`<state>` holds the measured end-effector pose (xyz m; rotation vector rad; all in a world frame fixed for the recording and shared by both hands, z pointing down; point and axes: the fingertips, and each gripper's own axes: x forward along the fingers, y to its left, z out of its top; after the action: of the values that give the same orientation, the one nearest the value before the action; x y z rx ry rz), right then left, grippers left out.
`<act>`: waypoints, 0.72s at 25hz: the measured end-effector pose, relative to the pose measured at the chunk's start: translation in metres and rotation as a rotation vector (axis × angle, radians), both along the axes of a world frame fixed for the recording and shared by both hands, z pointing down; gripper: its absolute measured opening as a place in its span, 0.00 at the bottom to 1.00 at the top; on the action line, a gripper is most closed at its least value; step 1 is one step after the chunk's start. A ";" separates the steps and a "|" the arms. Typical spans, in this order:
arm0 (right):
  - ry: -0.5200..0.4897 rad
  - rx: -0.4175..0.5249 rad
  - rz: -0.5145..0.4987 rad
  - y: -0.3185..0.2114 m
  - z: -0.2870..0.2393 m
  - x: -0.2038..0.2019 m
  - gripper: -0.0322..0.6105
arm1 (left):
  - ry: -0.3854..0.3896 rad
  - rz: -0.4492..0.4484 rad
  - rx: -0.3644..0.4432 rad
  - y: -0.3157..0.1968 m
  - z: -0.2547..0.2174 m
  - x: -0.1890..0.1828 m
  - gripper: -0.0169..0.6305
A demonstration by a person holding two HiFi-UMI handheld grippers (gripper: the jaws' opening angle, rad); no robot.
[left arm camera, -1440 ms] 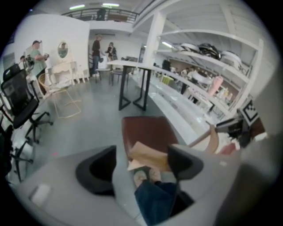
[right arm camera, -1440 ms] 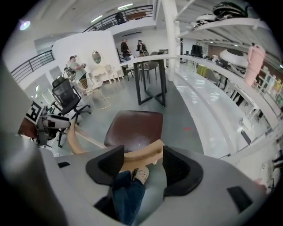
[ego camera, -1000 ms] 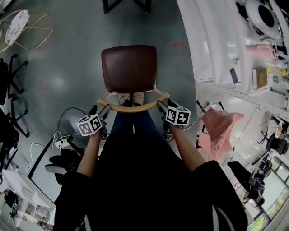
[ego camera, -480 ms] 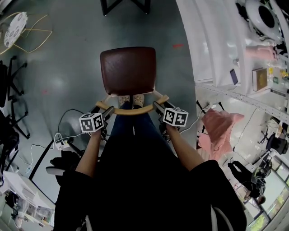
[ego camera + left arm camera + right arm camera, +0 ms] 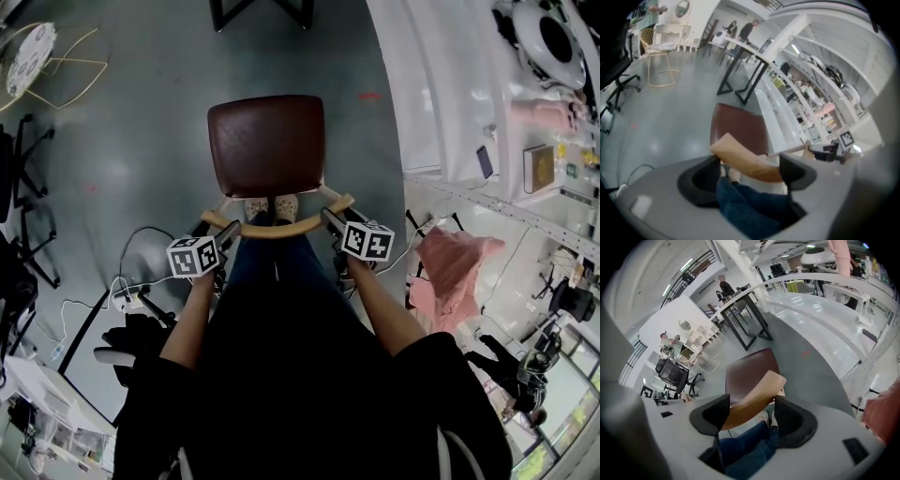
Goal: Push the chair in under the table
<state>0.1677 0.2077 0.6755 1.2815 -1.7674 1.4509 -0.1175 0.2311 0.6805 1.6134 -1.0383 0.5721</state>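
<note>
The chair (image 5: 266, 145) sits well short of the table (image 5: 738, 298), its backrest (image 5: 272, 228) ends between my tongs — left gripper (image 5: 225, 234) parted, right gripper (image 5: 330, 220) just opened wide, neither clenched — so I'm at the grasp: clamp both, then push straight

A pink cloth (image 5: 455, 267) drapes beside white shelving (image 5: 441, 94). Cables (image 5: 131, 291) trail across the grey floor's (image 5: 141, 141) left side.

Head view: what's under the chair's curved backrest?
The person's light shoes and blue jeans show through the gap between the backrest and the brown seat. The chair's legs and the floor beneath the seat are covered by it.
</note>
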 end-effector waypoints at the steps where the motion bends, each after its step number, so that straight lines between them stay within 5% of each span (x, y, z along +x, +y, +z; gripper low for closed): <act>1: 0.008 -0.006 -0.008 0.001 0.001 0.002 0.45 | -0.001 -0.004 -0.002 0.003 0.002 0.002 0.62; 18: 0.004 0.048 0.054 -0.069 0.001 -0.025 0.45 | -0.025 0.014 0.038 -0.081 0.006 -0.027 0.63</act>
<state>0.1427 0.1386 0.6765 1.3647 -1.7875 1.4423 -0.1450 0.1497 0.6863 1.6516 -1.0633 0.5861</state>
